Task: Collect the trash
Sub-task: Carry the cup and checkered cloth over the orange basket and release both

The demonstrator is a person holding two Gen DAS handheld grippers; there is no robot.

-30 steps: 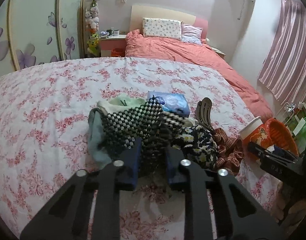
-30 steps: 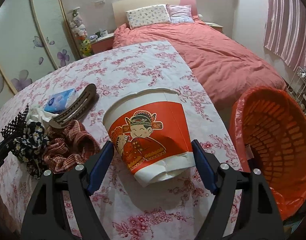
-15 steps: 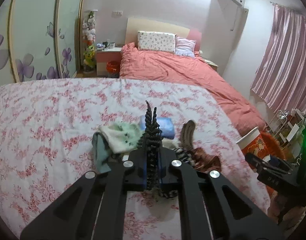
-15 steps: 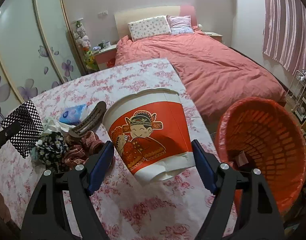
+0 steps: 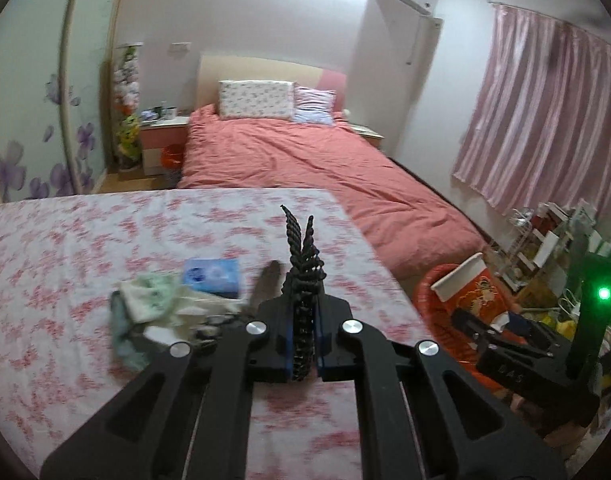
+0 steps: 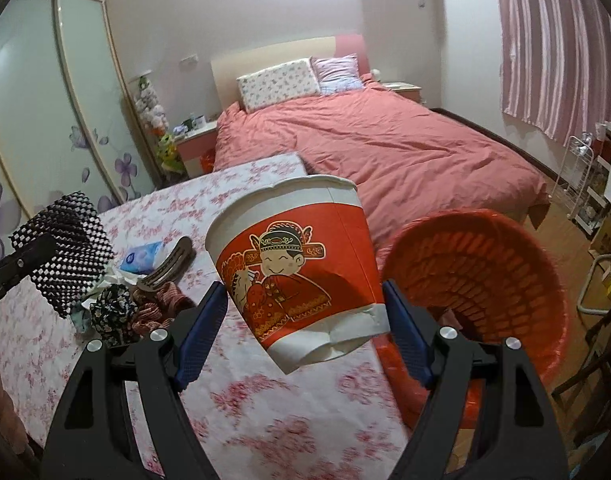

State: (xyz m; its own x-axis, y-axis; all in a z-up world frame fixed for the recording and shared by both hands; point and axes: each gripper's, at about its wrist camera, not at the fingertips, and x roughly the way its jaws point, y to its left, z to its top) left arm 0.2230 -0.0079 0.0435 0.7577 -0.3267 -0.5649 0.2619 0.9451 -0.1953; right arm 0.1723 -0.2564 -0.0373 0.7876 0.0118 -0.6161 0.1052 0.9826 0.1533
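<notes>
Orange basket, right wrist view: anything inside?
The orange basket shows bare lattice wall, plus one small dark scrap low inside. Its near floor is hidden behind the right gripper and its paper cup.

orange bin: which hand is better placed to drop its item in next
Right. The right gripper holds the paper cup beside the orange bin's open mouth. The left gripper, shut on the checkered cloth, is over the table, farther away.

Left wrist cam sits right behind its tongs (image 5: 304, 344), tilted down over the floral counter (image 5: 85, 248) toward the pink bed (image 5: 305, 160). Right wrist cam, same deal, angled down near the orange basket (image 6: 485, 272). Both catch the bed, curtain (image 6: 557, 40), basket, and the blue tissue pack (image 5: 213, 276).
</notes>
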